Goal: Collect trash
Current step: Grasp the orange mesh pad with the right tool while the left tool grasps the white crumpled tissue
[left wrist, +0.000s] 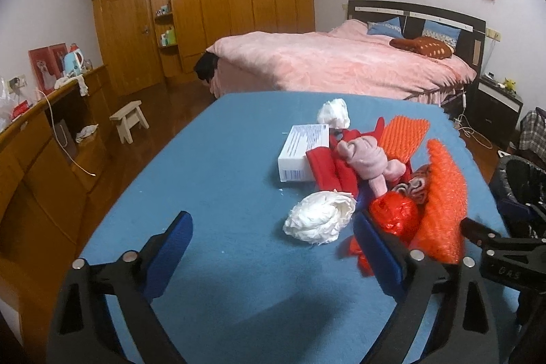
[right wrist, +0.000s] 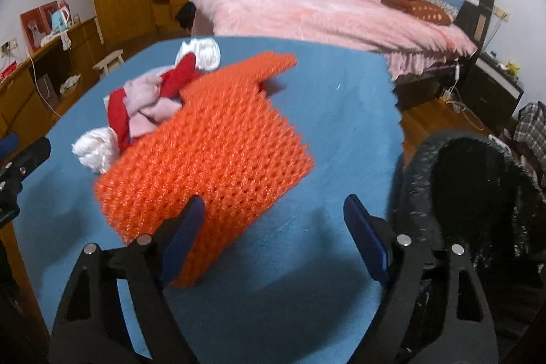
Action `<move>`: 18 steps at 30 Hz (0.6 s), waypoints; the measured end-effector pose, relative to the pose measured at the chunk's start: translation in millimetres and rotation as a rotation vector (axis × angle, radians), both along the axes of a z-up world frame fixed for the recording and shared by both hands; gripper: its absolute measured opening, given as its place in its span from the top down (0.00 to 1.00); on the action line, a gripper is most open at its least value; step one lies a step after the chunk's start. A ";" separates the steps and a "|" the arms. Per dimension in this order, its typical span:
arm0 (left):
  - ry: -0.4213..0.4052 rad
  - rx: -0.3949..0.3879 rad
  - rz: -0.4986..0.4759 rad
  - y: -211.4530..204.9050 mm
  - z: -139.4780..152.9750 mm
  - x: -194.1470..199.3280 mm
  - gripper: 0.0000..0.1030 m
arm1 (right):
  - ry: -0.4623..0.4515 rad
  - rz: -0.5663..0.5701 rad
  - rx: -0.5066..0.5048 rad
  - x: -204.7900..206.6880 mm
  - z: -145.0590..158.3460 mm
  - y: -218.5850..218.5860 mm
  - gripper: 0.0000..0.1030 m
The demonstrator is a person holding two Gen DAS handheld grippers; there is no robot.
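Observation:
A blue-covered table [left wrist: 221, 179] holds a pile of trash: two crumpled white tissues [left wrist: 319, 220] [left wrist: 333, 113], a white box [left wrist: 302, 150], red and pink cloths [left wrist: 361, 161], a red plastic bag [left wrist: 396, 214] and orange foam nets [left wrist: 443, 193]. My left gripper [left wrist: 273, 241] is open and empty, just short of the near tissue. My right gripper [right wrist: 273, 227] is open above the table's right part; a large orange foam net [right wrist: 211, 142] lies just ahead of its left finger, untouched. The pile [right wrist: 143, 104] lies behind the net.
A bin with a black bag [right wrist: 474, 193] stands off the table's right edge, also in the left wrist view [left wrist: 522, 183]. A pink bed [left wrist: 341, 63] lies beyond the table. Wooden wardrobes, a sideboard [left wrist: 51, 132] and a small stool [left wrist: 128, 120] are on the left.

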State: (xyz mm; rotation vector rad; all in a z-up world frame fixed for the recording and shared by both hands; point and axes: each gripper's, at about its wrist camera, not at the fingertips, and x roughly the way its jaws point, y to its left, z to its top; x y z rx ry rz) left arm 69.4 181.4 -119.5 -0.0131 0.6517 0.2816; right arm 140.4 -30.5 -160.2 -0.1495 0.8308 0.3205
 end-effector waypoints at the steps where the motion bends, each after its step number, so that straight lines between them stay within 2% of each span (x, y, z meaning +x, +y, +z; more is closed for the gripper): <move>1: 0.006 -0.002 -0.005 0.4 -2.7 2.9 0.11 | 0.004 0.002 -0.004 2.3 -3.2 1.5 0.21; 5: 0.017 -0.007 -0.027 0.8 -9.9 11.9 0.12 | 0.046 0.024 -0.013 10.0 -14.0 4.7 0.24; 8: 0.040 -0.015 -0.041 -0.4 -18.5 22.0 0.12 | 0.072 0.051 -0.001 11.2 -17.6 7.8 0.30; 10: 0.049 -0.018 -0.046 -1.0 -23.5 26.5 0.14 | 0.088 0.080 0.022 12.0 -17.4 7.1 0.43; 13: 0.077 -0.032 -0.074 -0.5 -31.4 33.2 0.22 | 0.105 0.122 0.056 13.1 -17.4 8.1 0.61; 17: 0.126 -0.068 -0.109 0.7 -42.3 41.0 0.39 | 0.112 0.161 0.085 12.5 -15.7 7.6 0.73; 18: 0.141 -0.081 -0.125 0.6 -44.5 42.5 0.43 | 0.114 0.166 0.096 12.7 -14.6 6.2 0.79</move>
